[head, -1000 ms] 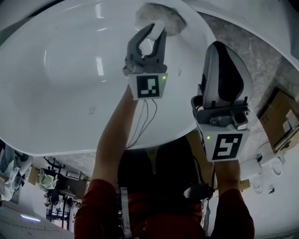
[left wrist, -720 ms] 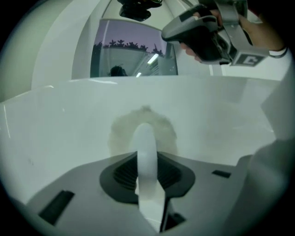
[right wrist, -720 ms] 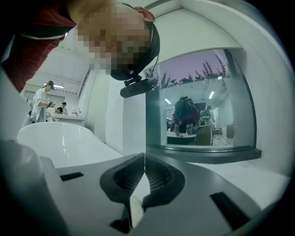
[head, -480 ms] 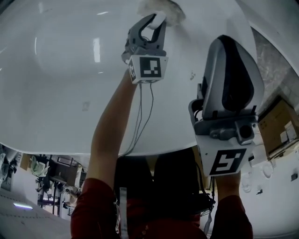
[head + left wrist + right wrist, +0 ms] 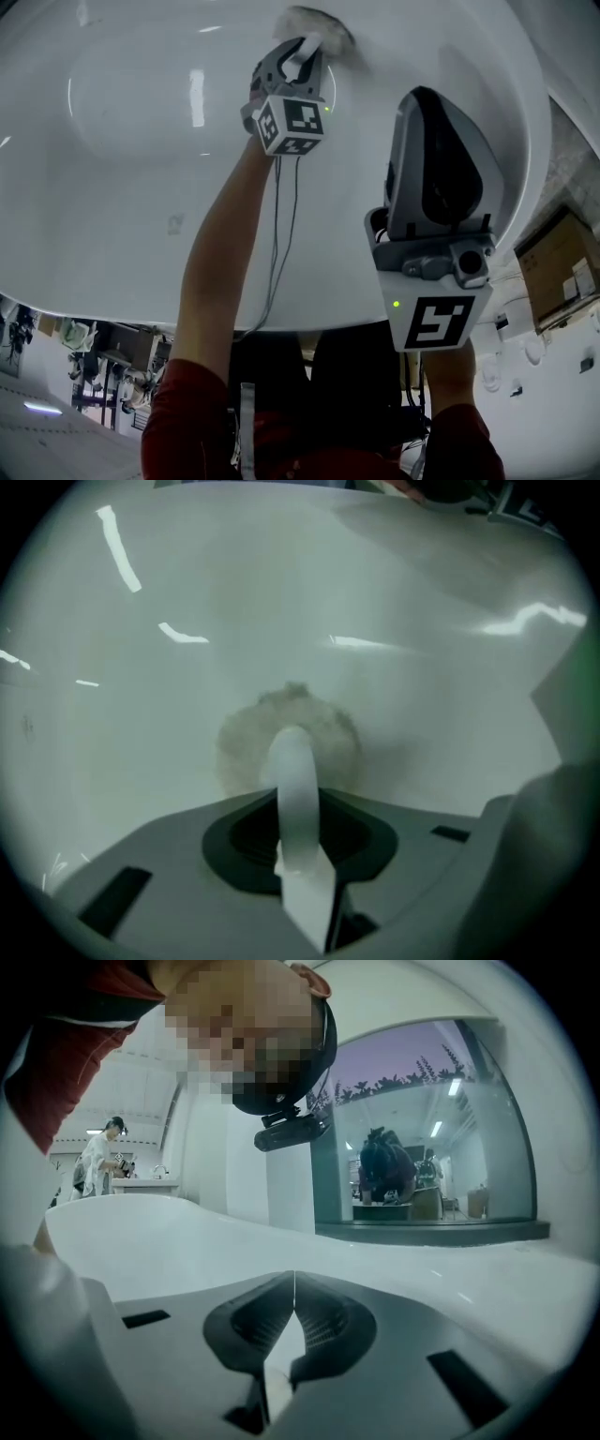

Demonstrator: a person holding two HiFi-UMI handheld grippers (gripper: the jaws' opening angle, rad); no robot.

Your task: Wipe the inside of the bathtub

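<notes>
The white bathtub (image 5: 112,187) fills the head view, seen from its near rim. My left gripper (image 5: 298,49) reaches to the far inner wall and is shut on the white loop handle (image 5: 292,780) of a fluffy round wiping pad (image 5: 323,21). In the left gripper view the pad (image 5: 242,747) lies flat against the glossy tub wall (image 5: 422,696), just beyond the jaws. My right gripper (image 5: 436,98) hovers over the tub's right side, nearer to me. Its jaws (image 5: 293,1288) are shut with nothing between them.
A cardboard box (image 5: 562,258) and small white fittings (image 5: 525,347) lie on the floor right of the tub. The right gripper view looks back over the tub rim (image 5: 169,1232) to a large window (image 5: 422,1147) and a distant person (image 5: 98,1157).
The left gripper has pushed the pad a little farther along the far tub wall. The right gripper has drifted slightly left and nearer, still shut.
</notes>
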